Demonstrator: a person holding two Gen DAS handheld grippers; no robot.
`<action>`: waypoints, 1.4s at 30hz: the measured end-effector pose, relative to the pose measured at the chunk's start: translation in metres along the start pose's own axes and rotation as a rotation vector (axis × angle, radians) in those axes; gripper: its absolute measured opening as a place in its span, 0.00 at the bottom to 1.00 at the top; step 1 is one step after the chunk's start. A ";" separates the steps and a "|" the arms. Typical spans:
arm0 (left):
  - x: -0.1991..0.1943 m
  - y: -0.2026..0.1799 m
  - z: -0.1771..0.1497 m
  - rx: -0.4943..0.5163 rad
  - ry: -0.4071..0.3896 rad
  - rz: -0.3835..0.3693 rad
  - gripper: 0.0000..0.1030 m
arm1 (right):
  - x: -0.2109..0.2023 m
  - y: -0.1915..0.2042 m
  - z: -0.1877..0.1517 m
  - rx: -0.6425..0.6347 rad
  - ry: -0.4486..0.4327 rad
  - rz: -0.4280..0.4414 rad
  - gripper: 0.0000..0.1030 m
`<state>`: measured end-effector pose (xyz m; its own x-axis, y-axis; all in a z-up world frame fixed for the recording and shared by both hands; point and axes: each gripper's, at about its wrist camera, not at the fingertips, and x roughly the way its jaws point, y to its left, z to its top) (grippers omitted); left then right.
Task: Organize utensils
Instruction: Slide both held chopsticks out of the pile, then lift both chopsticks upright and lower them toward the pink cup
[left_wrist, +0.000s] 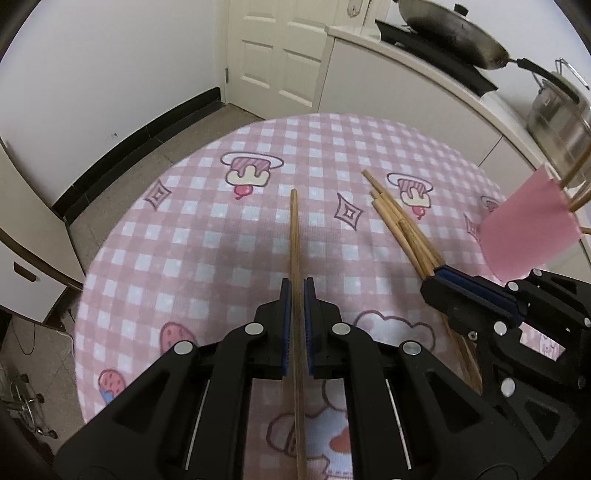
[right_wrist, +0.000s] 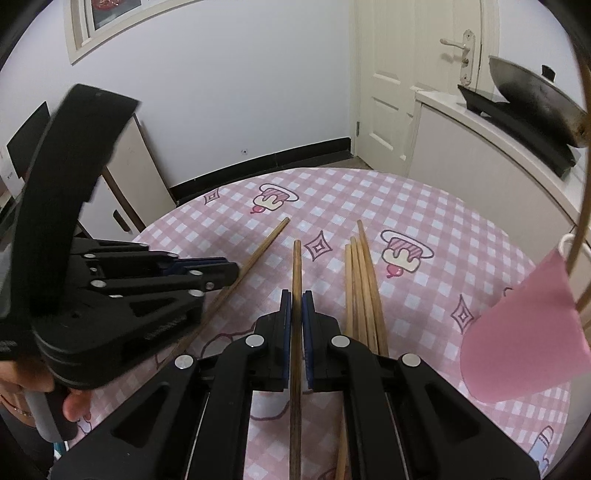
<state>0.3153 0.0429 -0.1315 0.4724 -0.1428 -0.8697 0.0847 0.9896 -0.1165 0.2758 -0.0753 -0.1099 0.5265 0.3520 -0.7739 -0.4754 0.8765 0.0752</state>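
My left gripper (left_wrist: 297, 286) is shut on a single light wooden chopstick (left_wrist: 294, 229) that points away over the pink checked tablecloth (left_wrist: 184, 240). The right wrist view shows that same left gripper (right_wrist: 232, 273) at the left, its chopstick (right_wrist: 266, 243) slanting up to the right. My right gripper (right_wrist: 296, 297) is shut on a darker chopstick (right_wrist: 296, 266). Several loose chopsticks (right_wrist: 360, 280) lie on the cloth just right of it. In the left wrist view the right gripper (left_wrist: 437, 273) sits against that bundle (left_wrist: 399, 218). A pink holder (left_wrist: 528, 229) with chopsticks in it stands at the right.
The round table's edge (left_wrist: 122, 221) drops to a tiled floor on the left and far side. Behind it a white counter (left_wrist: 424, 74) carries a wok (left_wrist: 454, 33) on a stove and a steel pot (left_wrist: 561, 110). A hand (right_wrist: 74, 402) holds the left gripper's handle.
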 end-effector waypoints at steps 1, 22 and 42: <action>0.003 0.000 0.000 0.002 0.004 0.004 0.10 | 0.002 -0.001 0.000 0.001 0.003 0.003 0.04; -0.011 -0.004 0.004 0.021 -0.079 0.008 0.05 | -0.001 -0.004 0.006 0.009 -0.015 0.007 0.04; -0.192 -0.043 -0.031 0.097 -0.462 -0.147 0.05 | -0.169 0.026 0.000 -0.077 -0.310 0.010 0.04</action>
<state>0.1940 0.0281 0.0258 0.7869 -0.2956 -0.5417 0.2503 0.9552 -0.1577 0.1748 -0.1121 0.0232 0.7054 0.4541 -0.5442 -0.5277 0.8491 0.0245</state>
